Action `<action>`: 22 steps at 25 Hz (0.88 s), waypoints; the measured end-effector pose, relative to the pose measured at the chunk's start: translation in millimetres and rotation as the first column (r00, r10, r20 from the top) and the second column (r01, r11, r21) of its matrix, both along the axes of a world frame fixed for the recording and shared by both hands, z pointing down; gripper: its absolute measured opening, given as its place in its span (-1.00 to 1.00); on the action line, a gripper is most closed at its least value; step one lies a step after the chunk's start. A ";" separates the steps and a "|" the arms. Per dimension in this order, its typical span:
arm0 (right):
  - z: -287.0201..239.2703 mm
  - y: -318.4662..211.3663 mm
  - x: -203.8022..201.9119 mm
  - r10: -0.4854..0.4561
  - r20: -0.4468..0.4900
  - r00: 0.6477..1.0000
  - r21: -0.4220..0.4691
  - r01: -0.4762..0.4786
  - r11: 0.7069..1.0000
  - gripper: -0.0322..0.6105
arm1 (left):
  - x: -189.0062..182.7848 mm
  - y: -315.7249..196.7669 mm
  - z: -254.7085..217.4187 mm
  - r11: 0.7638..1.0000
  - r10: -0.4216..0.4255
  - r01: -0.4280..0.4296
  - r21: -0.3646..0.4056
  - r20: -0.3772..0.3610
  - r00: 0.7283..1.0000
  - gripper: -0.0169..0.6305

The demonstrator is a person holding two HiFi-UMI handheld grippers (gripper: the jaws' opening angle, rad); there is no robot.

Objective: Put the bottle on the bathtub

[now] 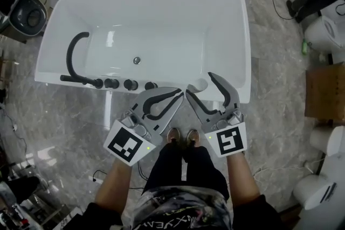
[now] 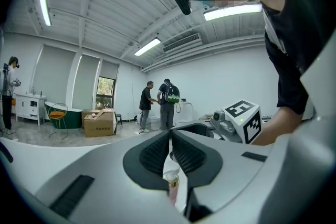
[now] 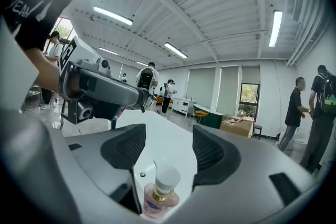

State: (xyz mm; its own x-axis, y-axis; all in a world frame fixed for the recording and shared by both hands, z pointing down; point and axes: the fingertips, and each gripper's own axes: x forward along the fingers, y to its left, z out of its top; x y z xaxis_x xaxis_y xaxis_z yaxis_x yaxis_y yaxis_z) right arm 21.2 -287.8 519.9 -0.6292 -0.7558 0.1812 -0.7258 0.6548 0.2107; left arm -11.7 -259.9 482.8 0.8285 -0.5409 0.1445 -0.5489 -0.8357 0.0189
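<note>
A white bathtub lies across the head view, with a black faucet and knobs on its near rim. A pink bottle with a white pump cap stands at that near rim, right of the knobs. My right gripper is open, its jaws spread on either side of the bottle with gaps on both sides. My left gripper is just left of it, its pads pressed nearly together on nothing. The bottle shows through the slit below them.
Grey marble floor surrounds the tub. A cardboard box and white toilets stand at the right. The person's feet are at the tub's near side. Several people stand far off in the room.
</note>
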 end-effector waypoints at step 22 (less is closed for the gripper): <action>-222.2 92.3 -4.3 -0.050 0.067 0.997 0.058 0.046 0.997 -0.02 | 1.8 64.5 -180.4 0.997 0.053 -0.053 0.063 -0.002 0.999 -0.84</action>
State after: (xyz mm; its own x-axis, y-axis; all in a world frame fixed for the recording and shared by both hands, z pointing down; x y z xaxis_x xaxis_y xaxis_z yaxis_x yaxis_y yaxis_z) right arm 16.9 -195.5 297.6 -0.6743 -0.7324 0.0947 -0.7079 0.6776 0.1993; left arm -9.9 -195.3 302.4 0.8567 -0.5044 0.1083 -0.5040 -0.8631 -0.0331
